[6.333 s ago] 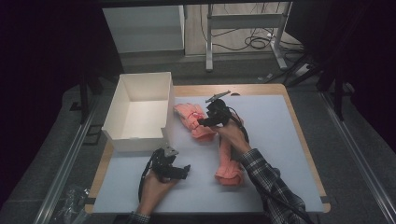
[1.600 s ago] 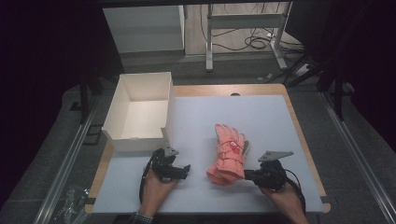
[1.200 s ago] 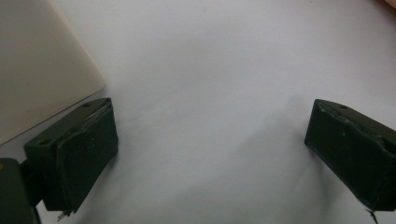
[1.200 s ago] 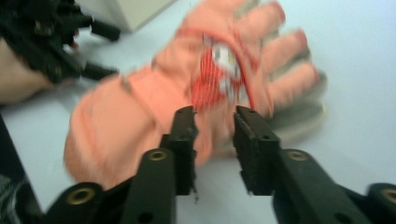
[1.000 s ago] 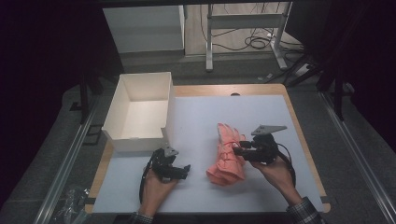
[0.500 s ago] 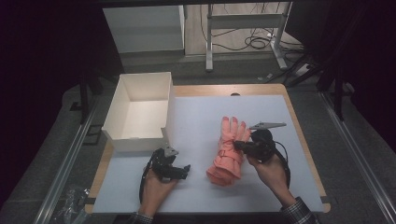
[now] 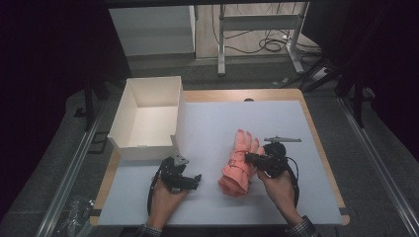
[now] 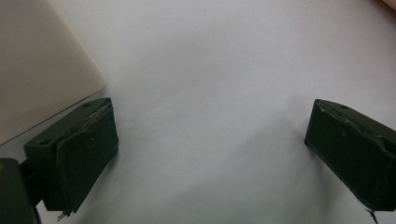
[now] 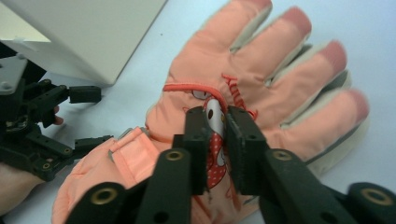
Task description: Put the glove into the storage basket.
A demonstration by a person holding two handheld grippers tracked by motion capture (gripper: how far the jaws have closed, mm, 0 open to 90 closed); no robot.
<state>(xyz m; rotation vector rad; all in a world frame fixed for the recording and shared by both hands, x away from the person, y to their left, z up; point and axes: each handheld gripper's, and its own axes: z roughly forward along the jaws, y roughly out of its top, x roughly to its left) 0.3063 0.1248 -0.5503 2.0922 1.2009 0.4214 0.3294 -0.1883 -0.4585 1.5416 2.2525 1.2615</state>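
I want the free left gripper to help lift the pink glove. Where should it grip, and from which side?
Judging by its pose, grip the cuff end of the pink glove, coming from its left. The cuff lies nearest the open left gripper, bunched and thick, while the right gripper already pinches the back of the glove.

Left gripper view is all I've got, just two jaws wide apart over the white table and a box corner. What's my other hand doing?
Observer: The right gripper is pinched on the back of a pink glove, at its dotted patch.
Operator: Is there one glove or two?
Observer: From the high view it looks like two stacked gloves, fingers pointing away from you, though I can't be sure.
Operator: And the box, anything in it?
Observer: The white box looks empty and sits at the table's far left; your left gripper rests just in front of it.
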